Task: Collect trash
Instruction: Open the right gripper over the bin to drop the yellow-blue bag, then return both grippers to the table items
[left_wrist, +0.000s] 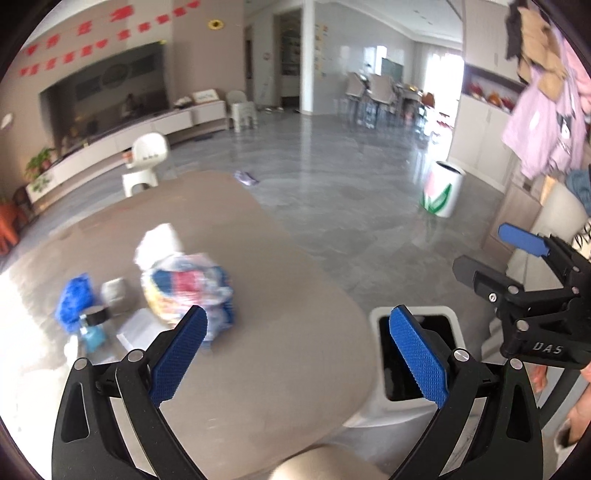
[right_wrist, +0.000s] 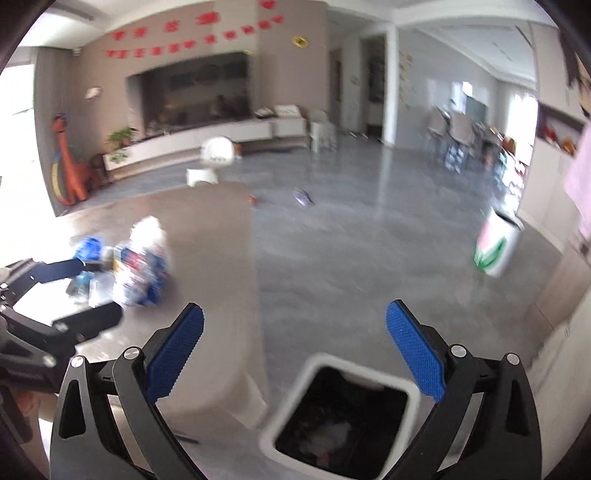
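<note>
A pile of trash lies on the left of the beige table (left_wrist: 280, 288): a colourful plastic bag (left_wrist: 188, 284), white crumpled paper (left_wrist: 159, 240), a blue wrapper (left_wrist: 74, 295), a small grey cup (left_wrist: 114, 293) and a clear lid (left_wrist: 138, 328). My left gripper (left_wrist: 295, 350) is open and empty above the table's near edge. A white bin with a black liner (right_wrist: 343, 417) stands on the floor beside the table, some trash inside. My right gripper (right_wrist: 295, 350) is open and empty just above the bin. The bin also shows in the left wrist view (left_wrist: 413, 354).
A white container with a green and pink print (left_wrist: 441, 190) stands on the grey floor to the right. A small piece of litter (left_wrist: 246, 178) lies on the floor beyond the table. A white stool (left_wrist: 146, 162) stands behind the table. Clothes (left_wrist: 546, 110) hang at the right.
</note>
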